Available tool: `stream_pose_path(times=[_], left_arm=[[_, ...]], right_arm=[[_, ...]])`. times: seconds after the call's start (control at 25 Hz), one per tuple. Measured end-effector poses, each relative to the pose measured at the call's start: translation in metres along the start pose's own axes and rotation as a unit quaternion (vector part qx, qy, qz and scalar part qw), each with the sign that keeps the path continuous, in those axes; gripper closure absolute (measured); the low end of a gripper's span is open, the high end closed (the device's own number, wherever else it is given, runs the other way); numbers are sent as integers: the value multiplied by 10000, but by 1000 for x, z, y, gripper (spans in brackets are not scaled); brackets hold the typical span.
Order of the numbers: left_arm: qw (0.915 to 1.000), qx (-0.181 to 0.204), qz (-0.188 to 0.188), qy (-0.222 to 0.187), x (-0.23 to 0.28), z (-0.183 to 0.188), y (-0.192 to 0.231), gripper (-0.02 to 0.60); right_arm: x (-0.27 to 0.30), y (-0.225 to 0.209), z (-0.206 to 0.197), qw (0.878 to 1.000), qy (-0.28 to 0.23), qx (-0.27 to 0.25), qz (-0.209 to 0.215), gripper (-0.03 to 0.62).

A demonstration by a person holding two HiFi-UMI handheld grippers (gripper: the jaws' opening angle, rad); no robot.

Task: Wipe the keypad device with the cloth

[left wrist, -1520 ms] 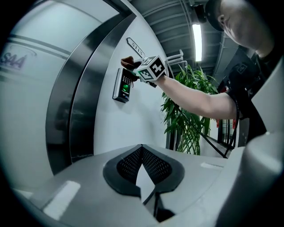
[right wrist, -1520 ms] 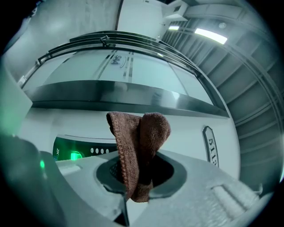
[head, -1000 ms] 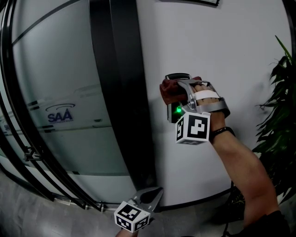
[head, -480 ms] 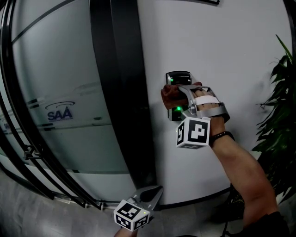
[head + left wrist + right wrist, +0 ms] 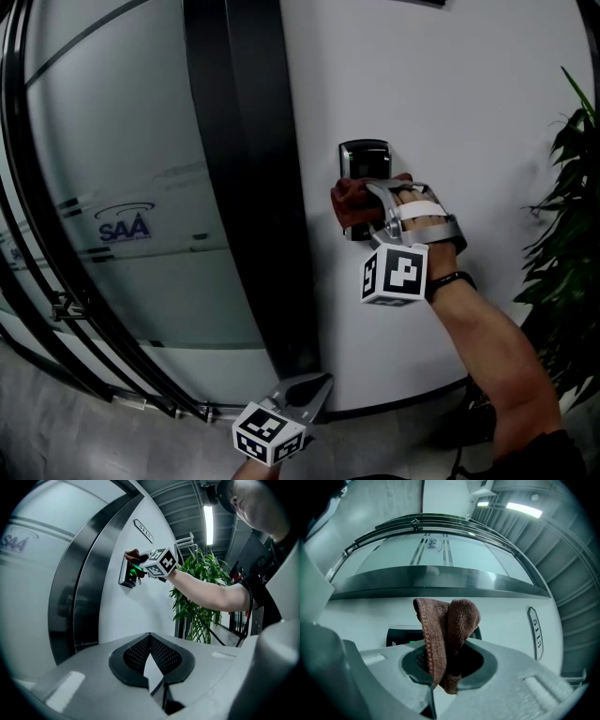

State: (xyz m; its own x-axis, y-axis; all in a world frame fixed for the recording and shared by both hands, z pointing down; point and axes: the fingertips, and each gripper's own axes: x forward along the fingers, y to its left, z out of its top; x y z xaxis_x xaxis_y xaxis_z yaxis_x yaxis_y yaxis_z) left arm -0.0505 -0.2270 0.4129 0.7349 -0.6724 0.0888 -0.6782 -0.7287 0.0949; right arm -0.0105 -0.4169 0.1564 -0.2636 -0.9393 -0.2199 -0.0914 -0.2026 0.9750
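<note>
A small black keypad device [image 5: 364, 157] hangs on the white curved wall; only its top shows above a brown cloth [image 5: 352, 202]. My right gripper [image 5: 373, 204] is shut on that cloth and presses it against the device's lower part. The right gripper view has the cloth [image 5: 447, 625] folded and bulging out of the right gripper [image 5: 445, 665], with the keypad [image 5: 401, 637] behind it, a green light showing. In the left gripper view the keypad [image 5: 127, 573] glows green under the cloth [image 5: 133, 555]. My left gripper [image 5: 314, 386] hangs low, shut and holding nothing.
A wide dark door frame [image 5: 248, 187] runs down the wall left of the keypad, with frosted glass [image 5: 112, 187] beyond it. A leafy plant [image 5: 562, 234] stands at the right. A number plate [image 5: 535, 633] is fixed to the wall near the device.
My right gripper has slid the cloth down the keypad a little. More of the device's top is bare, and the green lights no longer show in the head view. The left gripper stayed put.
</note>
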Motion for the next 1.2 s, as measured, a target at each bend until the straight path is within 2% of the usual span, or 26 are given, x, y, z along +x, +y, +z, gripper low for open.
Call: stream_pose_path(times=[0.64,0.88,1.2], left_arm=[[10000,-33,-42,67,1,-6,-7,565],[9999,-17,-84,74,1,-6,-12,565],[9999,-41,-41,104,-2,-8,-9,565]], right_arm=[[-10,35,-5,9997,11,17,249,540],[-12,56,-9,9989,45,35,465,540],[-16,69,-10,9988,42,166,456,540]])
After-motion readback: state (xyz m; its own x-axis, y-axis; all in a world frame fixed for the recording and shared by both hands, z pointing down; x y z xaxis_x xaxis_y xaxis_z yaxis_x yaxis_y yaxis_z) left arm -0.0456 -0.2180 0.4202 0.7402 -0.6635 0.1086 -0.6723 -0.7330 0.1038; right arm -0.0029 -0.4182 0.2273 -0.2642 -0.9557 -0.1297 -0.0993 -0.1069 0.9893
